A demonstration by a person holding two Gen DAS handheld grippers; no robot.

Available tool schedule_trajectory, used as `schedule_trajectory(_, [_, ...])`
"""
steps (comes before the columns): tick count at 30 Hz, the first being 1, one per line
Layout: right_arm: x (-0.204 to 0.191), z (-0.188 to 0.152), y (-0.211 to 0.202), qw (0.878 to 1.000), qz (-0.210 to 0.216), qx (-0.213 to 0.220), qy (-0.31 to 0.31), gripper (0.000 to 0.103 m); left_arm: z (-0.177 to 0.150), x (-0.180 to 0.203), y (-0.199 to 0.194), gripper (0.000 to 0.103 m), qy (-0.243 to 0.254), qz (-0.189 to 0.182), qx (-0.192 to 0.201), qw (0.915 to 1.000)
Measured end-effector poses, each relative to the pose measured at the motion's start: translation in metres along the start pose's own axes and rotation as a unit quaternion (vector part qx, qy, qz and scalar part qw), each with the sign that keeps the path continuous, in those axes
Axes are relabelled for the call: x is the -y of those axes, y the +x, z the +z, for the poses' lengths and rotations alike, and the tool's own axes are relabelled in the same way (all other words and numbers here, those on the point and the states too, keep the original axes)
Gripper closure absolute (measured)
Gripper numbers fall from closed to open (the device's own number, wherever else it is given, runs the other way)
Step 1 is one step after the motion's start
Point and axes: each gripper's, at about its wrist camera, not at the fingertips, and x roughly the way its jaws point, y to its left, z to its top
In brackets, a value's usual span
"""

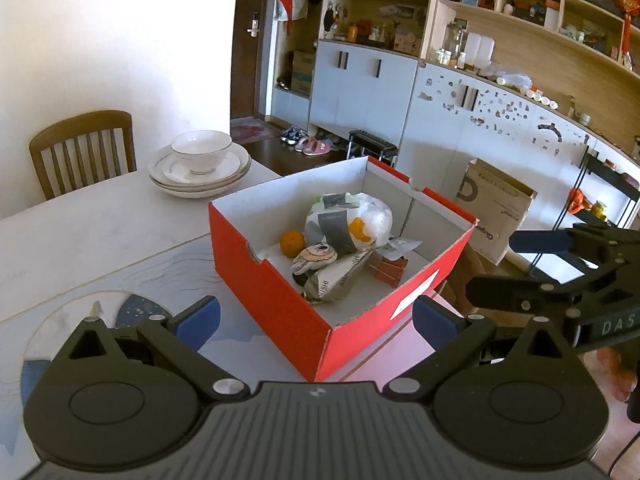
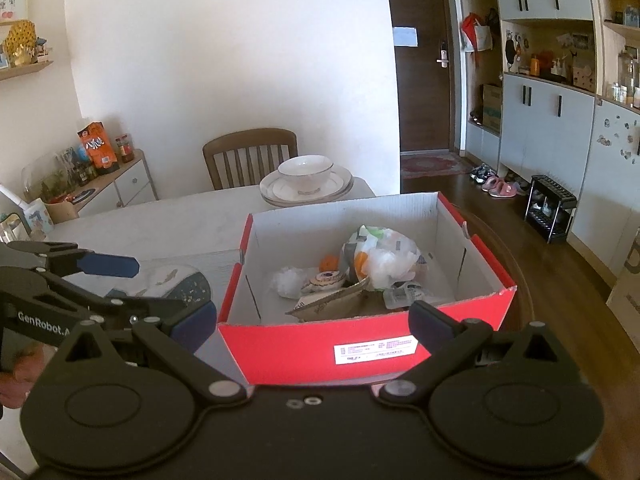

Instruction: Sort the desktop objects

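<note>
A red cardboard box (image 1: 276, 296) with white inside stands on the table; it also shows in the right wrist view (image 2: 304, 344). Inside lie an orange (image 1: 291, 243), a plastic bag of items (image 1: 348, 220), a crumpled paper carton (image 1: 340, 280), a round patterned pouch (image 1: 314, 258) and small packets (image 1: 394, 258). My left gripper (image 1: 316, 318) is open and empty, at the box's near corner. My right gripper (image 2: 314, 320) is open and empty, at the box's labelled side. Each gripper shows in the other's view, the right (image 1: 560, 268) and the left (image 2: 80, 280).
A white bowl on stacked plates (image 1: 200, 166) sits at the table's far end, by a wooden chair (image 1: 84, 148). A blue-patterned mat (image 1: 132, 304) lies under the box. Cabinets (image 1: 360, 88), a cardboard box on the floor (image 1: 500, 208) and a side cabinet (image 2: 100, 184) surround the table.
</note>
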Motion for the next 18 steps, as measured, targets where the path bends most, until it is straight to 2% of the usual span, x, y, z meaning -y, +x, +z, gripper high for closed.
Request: schedule_trajectory(18, [-0.0008,-0.0050,-0.0013,1.000,-0.001,-0.004,0.006,0.000,-0.0022,-0.0011,-0.0062,0.000,0.002,0.018,0.005,0.9998])
